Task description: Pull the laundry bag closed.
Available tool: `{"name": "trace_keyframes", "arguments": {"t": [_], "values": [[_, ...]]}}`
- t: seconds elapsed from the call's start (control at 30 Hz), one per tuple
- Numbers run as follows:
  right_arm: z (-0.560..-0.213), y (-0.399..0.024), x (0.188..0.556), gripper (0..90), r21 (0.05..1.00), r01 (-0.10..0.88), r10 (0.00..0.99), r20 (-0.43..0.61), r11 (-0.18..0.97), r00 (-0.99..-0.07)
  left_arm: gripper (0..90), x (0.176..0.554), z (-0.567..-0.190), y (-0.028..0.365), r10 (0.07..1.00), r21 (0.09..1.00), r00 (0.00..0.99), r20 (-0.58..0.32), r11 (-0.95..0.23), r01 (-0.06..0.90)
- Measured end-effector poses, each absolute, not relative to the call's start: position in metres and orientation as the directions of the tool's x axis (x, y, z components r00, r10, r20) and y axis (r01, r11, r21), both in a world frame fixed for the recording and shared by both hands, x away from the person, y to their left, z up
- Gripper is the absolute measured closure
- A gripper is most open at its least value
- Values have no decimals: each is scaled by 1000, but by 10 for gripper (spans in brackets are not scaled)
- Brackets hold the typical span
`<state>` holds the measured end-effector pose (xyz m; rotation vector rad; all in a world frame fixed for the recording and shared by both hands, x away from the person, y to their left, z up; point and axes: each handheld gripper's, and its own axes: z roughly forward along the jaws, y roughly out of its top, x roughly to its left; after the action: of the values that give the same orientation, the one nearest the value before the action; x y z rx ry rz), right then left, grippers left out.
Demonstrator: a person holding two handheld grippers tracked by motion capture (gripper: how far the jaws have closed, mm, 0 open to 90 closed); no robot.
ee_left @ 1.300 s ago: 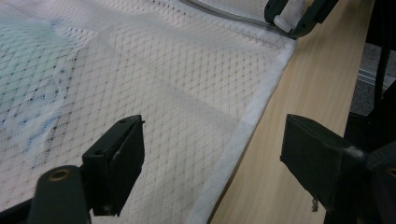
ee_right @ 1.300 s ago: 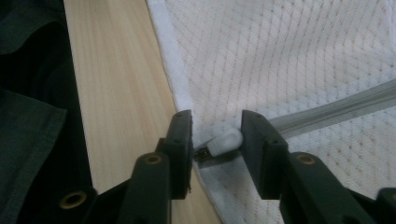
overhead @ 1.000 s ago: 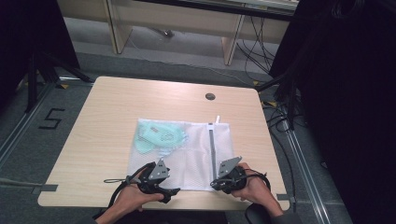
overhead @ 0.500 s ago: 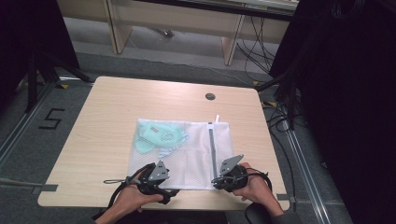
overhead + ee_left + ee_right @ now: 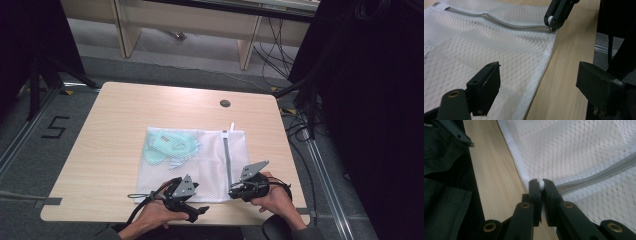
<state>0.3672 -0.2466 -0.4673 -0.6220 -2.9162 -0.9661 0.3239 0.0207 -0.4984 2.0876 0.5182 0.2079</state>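
At the table's (image 5: 115,120) near edge, my right gripper (image 5: 234,189) pinches the white zipper pull (image 5: 541,184) at the near end of the mesh laundry bag's (image 5: 210,165) zipper (image 5: 227,155). My left gripper (image 5: 200,212) hangs with jaws spread wide over the bag's near hem. Pale green cloth (image 5: 167,146) lies inside the bag's far left corner.

Your mesh bag (image 5: 200,160) lies on the tabletop (image 5: 115,125) toward your near edge. A garment (image 5: 167,145) sits inside its left half; the zipper (image 5: 227,157) runs front-to-back through its right half.
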Motion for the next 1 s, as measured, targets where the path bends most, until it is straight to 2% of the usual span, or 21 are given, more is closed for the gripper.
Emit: {"name": "trace_keyframes", "arguments": {"t": [0.13, 0.17, 0.2, 0.4, 0.6, 0.7, 0.77, 0.87, 0.93, 1.0], "values": [[-466, -245, 368, 862, 595, 363, 363, 126, 717, -923, 264, 328, -501, 7, 452, 845, 890, -51, -455, 280], [-465, -246, 368, 862, 594, 366, 363, 130, 716, -923, 322, 329, -501, 4, 459, 841, 886, -60, -455, 293], [-465, -245, 367, 863, 598, 370, 367, 133, 711, -921, 340, 331, -503, -4, 457, 841, 887, -67, -453, 296], [-463, -247, 370, 862, 617, 367, 367, 133, 696, -921, 375, 333, -507, -18, 426, 824, 904, -34, -500, 267], [-462, -246, 370, 862, 630, 370, 371, 138, 683, -918, 436, 336, -513, -28, 437, 818, 898, -40, -502, 281], [-462, -245, 369, 862, 628, 380, 378, 145, 679, -915, 465, 336, -515, -34, 429, 819, 903, -5, -516, 250], [-462, -245, 371, 862, 630, 371, 373, 136, 683, -918, 512, 336, -516, -38, 416, 828, 909, -27, -501, 254], [-463, -245, 370, 862, 628, 377, 373, 145, 681, -916, 547, 338, -516, -42, 399, 820, 917, 19, -531, 214], [-462, -246, 372, 862, 623, 372, 371, 138, 688, -918, 598, 339, -516, -44, 406, 829, 914, -5, -510, 231], [-462, -245, 372, 862, 625, 375, 374, 139, 685, -917, 615, 339, -515, -44, 394, 827, 919, 16, -521, 209]]}}
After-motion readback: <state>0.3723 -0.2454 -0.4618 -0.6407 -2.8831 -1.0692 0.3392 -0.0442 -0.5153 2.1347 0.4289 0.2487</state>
